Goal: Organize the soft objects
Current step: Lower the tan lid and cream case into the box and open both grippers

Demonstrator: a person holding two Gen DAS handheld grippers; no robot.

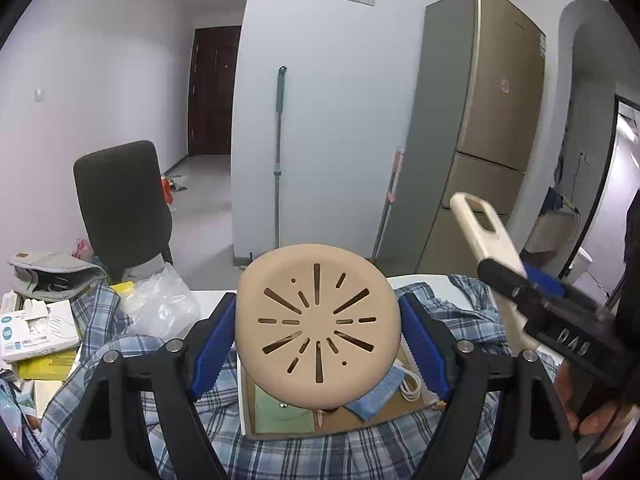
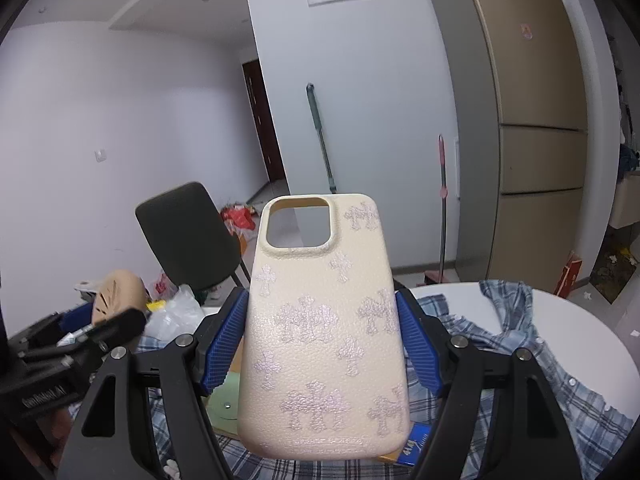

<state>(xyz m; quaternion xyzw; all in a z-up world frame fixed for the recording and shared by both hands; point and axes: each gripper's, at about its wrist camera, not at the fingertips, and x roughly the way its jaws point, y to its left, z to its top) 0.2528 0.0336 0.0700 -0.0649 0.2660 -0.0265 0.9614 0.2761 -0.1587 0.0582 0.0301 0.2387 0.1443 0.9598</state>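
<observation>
Item: round tan slotted pad [image 1: 318, 330], clamped between the left gripper [image 1: 318, 342] fingers, held above the open cardboard box [image 1: 320, 420]
Item: cream phone case [image 2: 324, 336], pinched upright in the right gripper [image 2: 322, 340]
Surround: plaid shirt [image 1: 304, 456] under box
Handling: lower each gently into the box, release only once seated, keep grippers apart

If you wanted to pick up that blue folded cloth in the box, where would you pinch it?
Probably pinch the blue cloth at its folded corner on the right, coming down from above into the cardboard box. That end lies bare. The other end sits under the tan round pad held by the left gripper. Avoid the white cable beside it.
</observation>
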